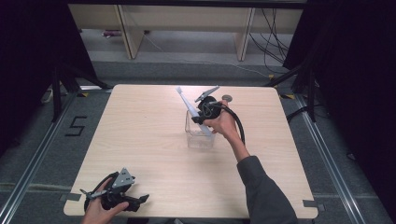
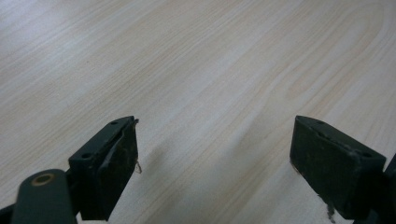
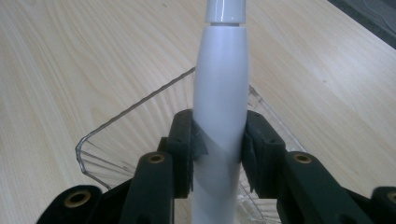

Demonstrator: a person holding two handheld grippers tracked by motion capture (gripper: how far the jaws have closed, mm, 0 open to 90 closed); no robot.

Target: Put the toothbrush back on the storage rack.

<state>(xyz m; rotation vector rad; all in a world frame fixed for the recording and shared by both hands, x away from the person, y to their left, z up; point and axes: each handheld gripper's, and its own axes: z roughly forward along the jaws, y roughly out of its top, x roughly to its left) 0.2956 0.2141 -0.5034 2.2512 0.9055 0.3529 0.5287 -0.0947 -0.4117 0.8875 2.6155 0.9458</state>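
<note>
A white electric toothbrush (image 1: 187, 105) leans up and to the left out of a clear plastic cup (image 1: 192, 138) near the middle of the wooden table (image 1: 140, 135). My right gripper (image 1: 201, 115) is shut on the toothbrush handle (image 3: 219, 107) just above the cup's rim (image 3: 140, 105), with a black pad pressing each side. My left gripper (image 1: 140, 200) rests at the table's front left corner, held in a hand. Its jaws stand wide apart over bare wood, and its fingers (image 2: 109, 163) hold nothing.
A small round grey object (image 1: 227, 98) lies near the table's far edge, behind the right hand. The right gripper's black cable (image 1: 239, 123) loops past the wrist. Beyond the table stand wooden furniture legs (image 1: 128, 35) and loose floor cables (image 1: 275, 37).
</note>
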